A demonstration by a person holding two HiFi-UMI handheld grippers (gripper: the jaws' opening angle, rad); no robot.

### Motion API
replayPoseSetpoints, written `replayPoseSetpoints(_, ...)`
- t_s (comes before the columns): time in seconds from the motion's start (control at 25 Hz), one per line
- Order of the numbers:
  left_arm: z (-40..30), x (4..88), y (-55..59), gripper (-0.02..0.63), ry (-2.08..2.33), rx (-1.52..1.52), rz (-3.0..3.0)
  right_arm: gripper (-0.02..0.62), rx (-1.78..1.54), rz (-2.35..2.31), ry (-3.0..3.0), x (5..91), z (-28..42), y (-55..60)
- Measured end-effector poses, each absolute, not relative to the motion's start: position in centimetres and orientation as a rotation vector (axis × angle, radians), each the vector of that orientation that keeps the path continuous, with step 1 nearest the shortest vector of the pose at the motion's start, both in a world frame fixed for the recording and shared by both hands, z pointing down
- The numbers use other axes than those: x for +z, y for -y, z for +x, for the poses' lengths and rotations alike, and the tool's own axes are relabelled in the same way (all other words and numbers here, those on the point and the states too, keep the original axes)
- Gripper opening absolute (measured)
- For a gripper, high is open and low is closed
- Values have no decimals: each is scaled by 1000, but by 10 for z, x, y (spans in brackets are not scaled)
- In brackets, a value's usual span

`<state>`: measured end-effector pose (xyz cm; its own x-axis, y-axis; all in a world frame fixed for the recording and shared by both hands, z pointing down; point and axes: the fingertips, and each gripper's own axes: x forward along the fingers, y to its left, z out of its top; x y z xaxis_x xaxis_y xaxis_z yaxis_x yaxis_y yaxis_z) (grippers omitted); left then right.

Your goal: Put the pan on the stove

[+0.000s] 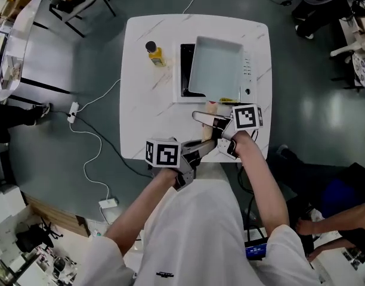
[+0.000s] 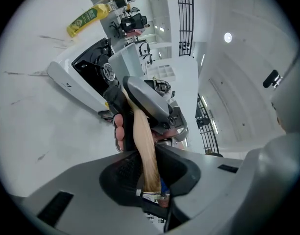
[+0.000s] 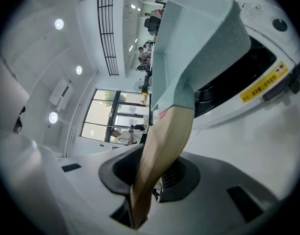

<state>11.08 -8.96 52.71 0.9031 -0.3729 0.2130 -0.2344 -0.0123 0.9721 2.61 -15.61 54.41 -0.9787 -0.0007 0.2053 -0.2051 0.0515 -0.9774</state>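
right hand-held gripper [image 3: 150, 174] gripping pan handle [image 3: 165, 140], near table edge [image 1: 133, 151]

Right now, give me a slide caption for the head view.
Left gripper and right gripper clamp the wooden handle, pan over the stove on the white table.

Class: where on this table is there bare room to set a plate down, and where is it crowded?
Free: the left side of the table, from the bottle to the near edge, beside the stove. Only thin strips behind and right of the stove. Crowded: near right, around the handle of the pan.
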Motion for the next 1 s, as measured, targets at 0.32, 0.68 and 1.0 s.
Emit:
replayPoseSetpoints(0.32,105,559,108,77,491,-86,1582,91,2069,165,2160,571,19,172)
replayPoseSetpoints(0.68,105,584,113,74,491,-60,1549,95,2058,144,2160,593,15,177)
replayPoseSetpoints(1.0,109,592,115,75,507,-47,1532,95,2071,148,2161,599,18,181)
